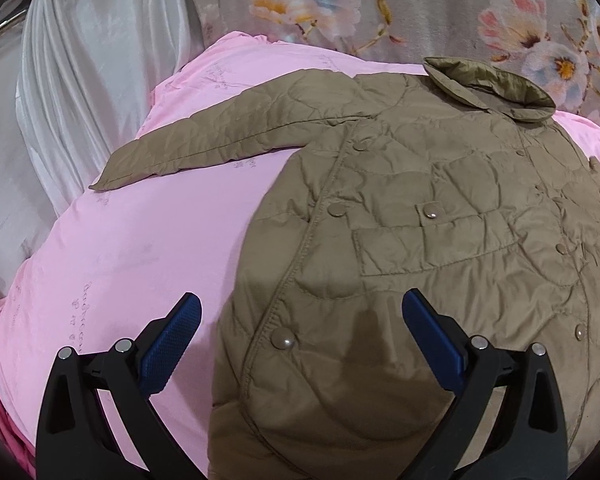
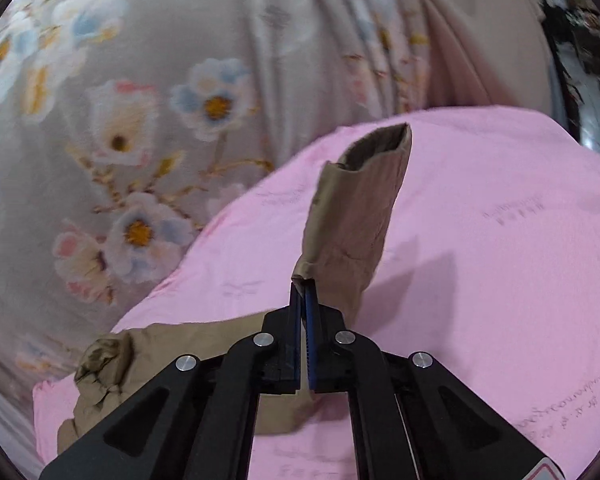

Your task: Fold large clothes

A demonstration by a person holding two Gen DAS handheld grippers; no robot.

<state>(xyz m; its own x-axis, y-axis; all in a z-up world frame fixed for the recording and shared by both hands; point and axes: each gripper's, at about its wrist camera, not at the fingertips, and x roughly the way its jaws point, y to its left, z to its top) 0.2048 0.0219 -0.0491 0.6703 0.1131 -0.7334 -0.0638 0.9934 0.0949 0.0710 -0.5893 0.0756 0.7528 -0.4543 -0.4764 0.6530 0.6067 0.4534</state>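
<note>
An olive-brown quilted jacket [image 1: 420, 240] lies front up on a pink blanket [image 1: 120, 264], collar at the far side, its left sleeve [image 1: 204, 140] stretched out to the left. My left gripper [image 1: 300, 312] is open, hovering above the jacket's lower left edge, holding nothing. In the right wrist view my right gripper [image 2: 304, 292] is shut on the jacket's other sleeve [image 2: 356, 216], pinching its edge and holding it lifted above the pink blanket [image 2: 480, 260]; the cuff opening points away. The jacket's collar [image 2: 104, 364] shows at lower left.
A grey floral sheet [image 1: 420, 8] covers the surface beyond the blanket and also fills the left of the right wrist view [image 2: 140, 100]. White satin cloth [image 1: 72, 80] hangs at the left. A dark cluttered area [image 2: 588, 40] lies at the far right.
</note>
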